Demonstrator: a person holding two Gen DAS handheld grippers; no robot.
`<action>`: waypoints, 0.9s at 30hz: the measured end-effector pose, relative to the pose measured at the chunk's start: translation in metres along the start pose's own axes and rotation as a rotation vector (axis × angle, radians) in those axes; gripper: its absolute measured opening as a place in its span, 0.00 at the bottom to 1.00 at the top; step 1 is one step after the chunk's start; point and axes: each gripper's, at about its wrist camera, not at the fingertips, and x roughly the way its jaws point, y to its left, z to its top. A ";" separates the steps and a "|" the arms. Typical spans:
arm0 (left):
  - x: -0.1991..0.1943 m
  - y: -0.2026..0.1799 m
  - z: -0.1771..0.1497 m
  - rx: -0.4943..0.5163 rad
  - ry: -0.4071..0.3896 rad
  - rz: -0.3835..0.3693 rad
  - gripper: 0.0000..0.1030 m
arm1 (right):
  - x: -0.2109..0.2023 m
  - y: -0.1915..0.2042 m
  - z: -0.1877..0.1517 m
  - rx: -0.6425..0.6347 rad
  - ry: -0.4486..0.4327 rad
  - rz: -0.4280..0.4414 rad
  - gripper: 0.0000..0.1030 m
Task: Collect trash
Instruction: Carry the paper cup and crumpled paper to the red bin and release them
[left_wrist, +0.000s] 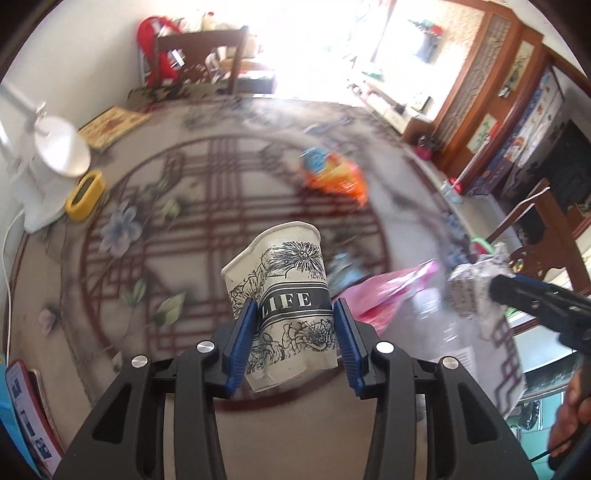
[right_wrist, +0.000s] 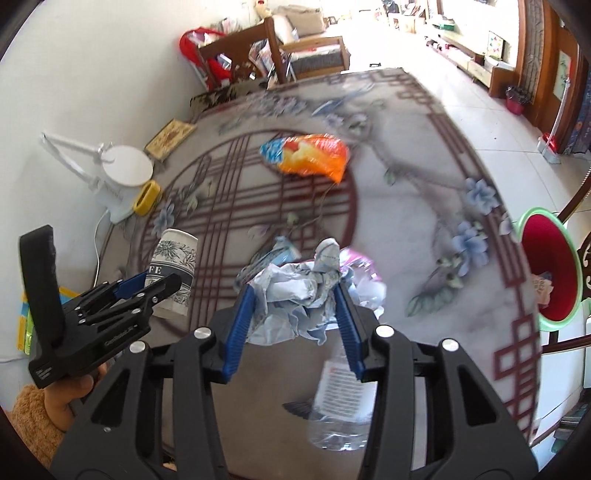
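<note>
My left gripper (left_wrist: 295, 314) is shut on a white paper cup (left_wrist: 284, 291) printed with black flowers and the word LIFE, held tilted above the table. The same cup (right_wrist: 173, 269) and left gripper (right_wrist: 147, 286) show at the left of the right wrist view. My right gripper (right_wrist: 295, 299) is shut on a crumpled ball of pale paper (right_wrist: 295, 291), lifted off the table; that paper (left_wrist: 472, 291) appears at the right of the left wrist view. An orange snack bag (right_wrist: 310, 157) lies further out on the table. A clear plastic bottle (right_wrist: 340, 406) lies below the right gripper.
The round table (right_wrist: 406, 192) has a flowered cloth. A pink wrapper (left_wrist: 391, 291) and a bluish wrapper (right_wrist: 277, 254) lie near the middle. A white lamp (right_wrist: 125, 170) and a yellow object (right_wrist: 147, 197) stand at the left edge. A red bin with green rim (right_wrist: 550, 269) stands right of the table.
</note>
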 end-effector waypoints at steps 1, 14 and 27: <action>-0.002 -0.007 0.002 0.007 -0.008 -0.006 0.39 | -0.004 -0.005 0.001 0.007 -0.010 0.001 0.42; -0.008 -0.111 0.025 0.097 -0.061 -0.081 0.39 | -0.039 -0.074 0.010 0.049 -0.066 -0.002 0.42; 0.022 -0.193 0.041 0.137 -0.031 -0.072 0.39 | -0.050 -0.175 0.019 0.136 -0.072 -0.014 0.43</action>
